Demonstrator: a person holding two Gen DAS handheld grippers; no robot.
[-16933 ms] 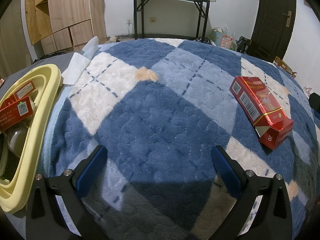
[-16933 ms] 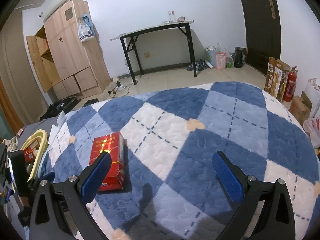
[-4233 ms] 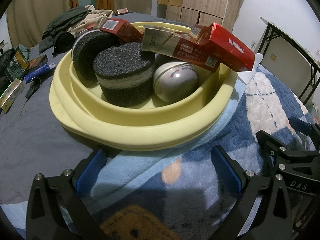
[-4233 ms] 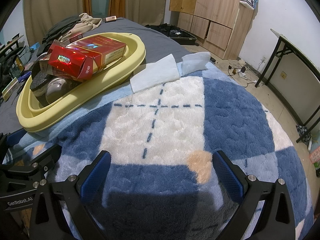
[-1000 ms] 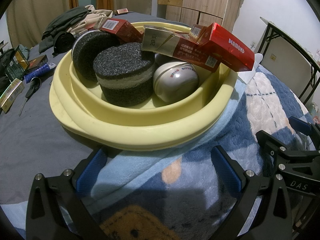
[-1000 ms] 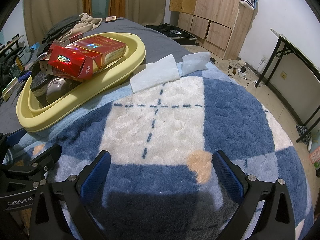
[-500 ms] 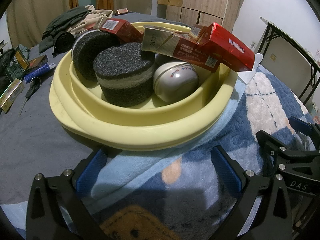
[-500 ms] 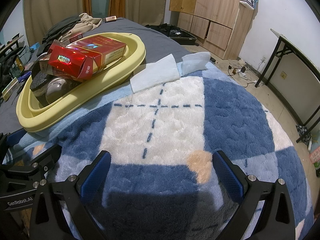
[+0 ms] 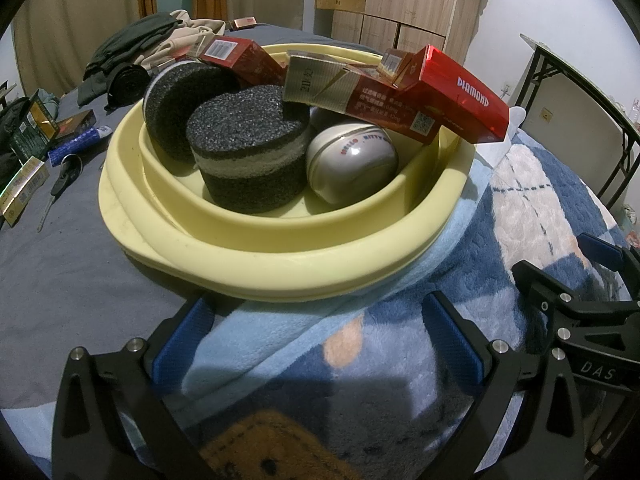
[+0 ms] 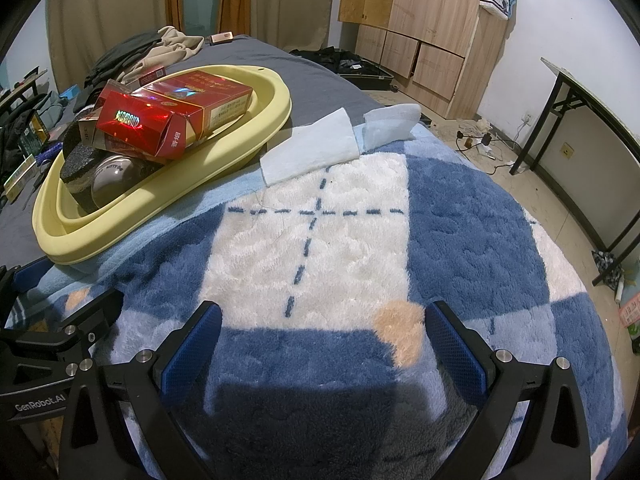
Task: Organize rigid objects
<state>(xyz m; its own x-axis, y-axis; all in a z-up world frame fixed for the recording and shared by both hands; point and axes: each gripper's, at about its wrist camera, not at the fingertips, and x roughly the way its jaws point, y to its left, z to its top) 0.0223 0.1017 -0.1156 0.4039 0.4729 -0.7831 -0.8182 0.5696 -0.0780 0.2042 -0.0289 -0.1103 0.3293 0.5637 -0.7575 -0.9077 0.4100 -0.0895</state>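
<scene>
A yellow basin [image 9: 280, 252] sits on the bed, half on the blue checked blanket [image 9: 520, 184]. In it lie two black foam discs [image 9: 248, 140], a silver round tin [image 9: 352, 168] and several red cigarette cartons, the top one marked DIAMOND [image 9: 460, 96]. My left gripper [image 9: 316, 340] is open and empty, just in front of the basin's near rim. My right gripper [image 10: 320, 340] is open and empty over the blanket [image 10: 320, 248], to the right of the basin [image 10: 168, 196] and its top red carton [image 10: 172, 112]. Each gripper shows at the edge of the other's view.
Two pale blue cloths [image 10: 312, 152] lie by the basin's far side. Small boxes, a blue tube and scissors [image 9: 60, 184] lie on the grey sheet to the left. Clothes [image 9: 152, 40] are piled behind. A wooden wardrobe [image 10: 432, 20] and black-legged table [image 10: 592, 120] stand beyond the bed.
Since 16.9 s ago the red carton left the blanket and now lies on top in the basin; both grippers moved beside the basin. Nothing has moved in the last second.
</scene>
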